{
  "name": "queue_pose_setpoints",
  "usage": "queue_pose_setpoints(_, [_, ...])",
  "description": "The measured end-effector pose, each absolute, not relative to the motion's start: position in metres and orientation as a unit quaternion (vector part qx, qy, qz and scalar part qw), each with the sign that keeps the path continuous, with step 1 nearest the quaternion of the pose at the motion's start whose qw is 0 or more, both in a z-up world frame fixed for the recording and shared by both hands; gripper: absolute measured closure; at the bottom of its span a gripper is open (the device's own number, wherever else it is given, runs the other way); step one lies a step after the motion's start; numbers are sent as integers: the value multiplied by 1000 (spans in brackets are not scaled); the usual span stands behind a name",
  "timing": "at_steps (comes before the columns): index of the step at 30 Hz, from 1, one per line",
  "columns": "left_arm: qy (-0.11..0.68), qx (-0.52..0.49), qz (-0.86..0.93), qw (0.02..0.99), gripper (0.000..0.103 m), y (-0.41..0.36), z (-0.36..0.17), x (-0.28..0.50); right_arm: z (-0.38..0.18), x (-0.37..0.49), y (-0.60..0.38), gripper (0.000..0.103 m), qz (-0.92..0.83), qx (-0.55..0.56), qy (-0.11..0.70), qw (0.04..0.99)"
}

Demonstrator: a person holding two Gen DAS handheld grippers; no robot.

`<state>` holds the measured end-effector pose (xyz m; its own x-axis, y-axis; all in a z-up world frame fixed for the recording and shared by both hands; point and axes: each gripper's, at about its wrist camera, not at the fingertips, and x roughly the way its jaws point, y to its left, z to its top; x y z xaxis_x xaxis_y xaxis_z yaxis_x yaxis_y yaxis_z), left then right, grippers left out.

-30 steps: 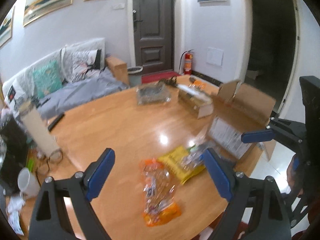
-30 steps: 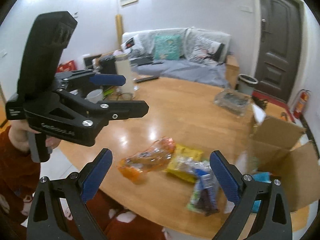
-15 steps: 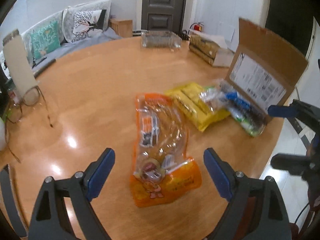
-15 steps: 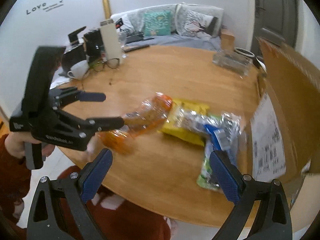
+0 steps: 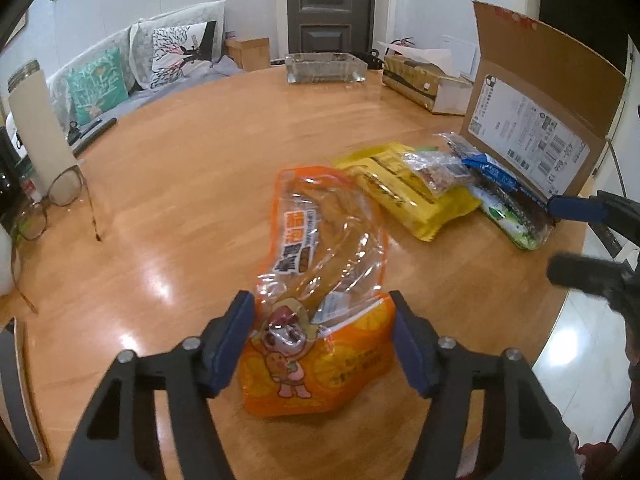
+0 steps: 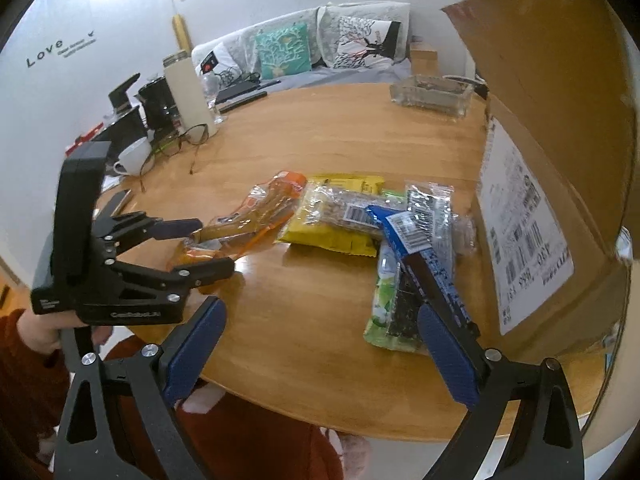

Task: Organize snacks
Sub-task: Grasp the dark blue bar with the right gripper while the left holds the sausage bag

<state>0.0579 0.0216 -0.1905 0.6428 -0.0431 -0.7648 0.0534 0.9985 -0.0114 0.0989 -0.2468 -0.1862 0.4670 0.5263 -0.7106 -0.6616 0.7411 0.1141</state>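
Note:
An orange snack bag lies on the round wooden table. My left gripper is closing on its near end, one pad against each side edge. The right wrist view shows the same grip on the bag. Right of it lie a yellow packet, a clear nut packet, a blue packet and a green one, beside an open cardboard box. My right gripper is narrowing slightly over the table's front edge. Nothing is between its pads, and its right pad is near the blue packet's end.
Glasses and a tall white flask stand at the table's left, with a mug nearby. A glass tray and a tissue box sit at the far side. A person's red sleeve is below the table edge.
Both grippers came down toward the table. The left jaws narrowed from wide open onto the orange bag's near end. The right gripper dropped close to the blue and green packets.

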Motion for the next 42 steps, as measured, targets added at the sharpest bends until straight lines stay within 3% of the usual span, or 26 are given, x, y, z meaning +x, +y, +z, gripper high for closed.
queue_pose_setpoints(8, [420, -2, -25, 907, 41, 32, -188, 51, -181, 105, -247, 42, 274, -110, 329, 897])
queue_pose_setpoints(17, [415, -16, -20, 910, 40, 35, -190, 49, -202, 119, -229, 49, 190, -185, 332, 905])
queue_pose_setpoints(19, [414, -18, -20, 910, 40, 37, -190, 47, -204, 123, -234, 52, 202, -146, 353, 902])
queue_pose_setpoints(22, [412, -19, -19, 911, 40, 38, -190, 45, -200, 122, -238, 64, 227, -107, 366, 896])
queue_pose_setpoints(29, [411, -25, -16, 911, 41, 39, -190, 45, -199, 129, -241, 66, 227, -75, 377, 895])
queue_pose_setpoints(35, [406, -33, -12, 913, 42, 45, -187, 42, -197, 127, -240, 88, 230, -91, 362, 899])
queue_pose_setpoints(36, [403, -35, -15, 914, 50, 46, -185, 42, -195, 127, -240, 88, 231, -85, 361, 899])
queue_pose_setpoints(42, [405, -29, -11, 914, 51, 49, -180, 42, -185, 119, -241, 88, 251, -78, 354, 898])
